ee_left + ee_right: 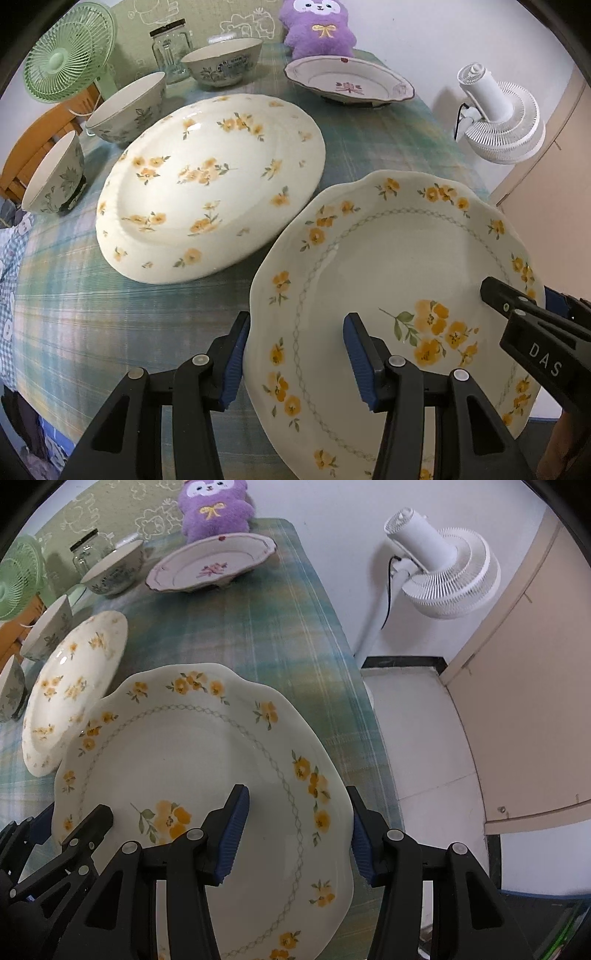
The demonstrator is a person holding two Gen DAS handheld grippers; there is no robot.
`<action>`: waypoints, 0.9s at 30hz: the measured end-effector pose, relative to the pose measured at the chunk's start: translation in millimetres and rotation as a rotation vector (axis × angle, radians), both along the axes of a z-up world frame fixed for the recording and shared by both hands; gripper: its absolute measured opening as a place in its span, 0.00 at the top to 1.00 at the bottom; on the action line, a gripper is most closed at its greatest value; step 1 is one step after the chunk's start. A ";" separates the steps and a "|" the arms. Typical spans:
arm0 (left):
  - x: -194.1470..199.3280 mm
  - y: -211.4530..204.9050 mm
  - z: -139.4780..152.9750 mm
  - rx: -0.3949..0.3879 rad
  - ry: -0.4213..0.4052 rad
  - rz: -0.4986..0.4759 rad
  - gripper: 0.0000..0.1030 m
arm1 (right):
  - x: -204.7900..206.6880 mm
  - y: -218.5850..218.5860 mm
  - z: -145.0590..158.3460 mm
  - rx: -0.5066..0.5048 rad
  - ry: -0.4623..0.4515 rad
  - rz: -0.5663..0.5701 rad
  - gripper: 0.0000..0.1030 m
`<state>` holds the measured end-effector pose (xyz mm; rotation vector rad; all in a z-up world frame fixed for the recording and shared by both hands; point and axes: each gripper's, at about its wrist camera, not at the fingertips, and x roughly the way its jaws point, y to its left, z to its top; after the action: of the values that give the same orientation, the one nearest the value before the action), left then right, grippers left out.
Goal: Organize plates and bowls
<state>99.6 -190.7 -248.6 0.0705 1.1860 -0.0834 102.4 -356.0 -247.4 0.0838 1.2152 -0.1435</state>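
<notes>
The right gripper (297, 832) straddled the right rim of the scalloped yellow-flowered plate (192, 760) near the tablecloth's (280, 627) right edge, one finger inside, one outside; the left gripper (88, 821) straddled its left rim; a round flowered plate (70, 686) lay beside it.

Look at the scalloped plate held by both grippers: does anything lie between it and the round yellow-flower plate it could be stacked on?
Nothing visible does. The scalloped plate, straddled at its rim by the left gripper and right gripper, sits right beside the round plate, whose top is bare.
</notes>
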 end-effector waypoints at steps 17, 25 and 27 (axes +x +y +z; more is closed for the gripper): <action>1.4 -4.5 10.1 0.020 -0.018 0.033 0.20 | 4.8 -6.4 -2.6 0.061 -0.017 0.032 0.43; 2.5 6.3 48.2 0.008 -0.069 0.039 0.07 | 11.1 9.8 42.9 0.088 -0.087 0.097 0.25; 4.8 11.9 60.8 0.003 -0.096 0.041 0.07 | 13.7 17.9 53.5 0.094 -0.109 0.116 0.25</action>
<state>104.5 -178.8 -187.8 0.0523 1.0910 -0.0418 116.1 -338.1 -194.0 0.1014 1.1150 0.0191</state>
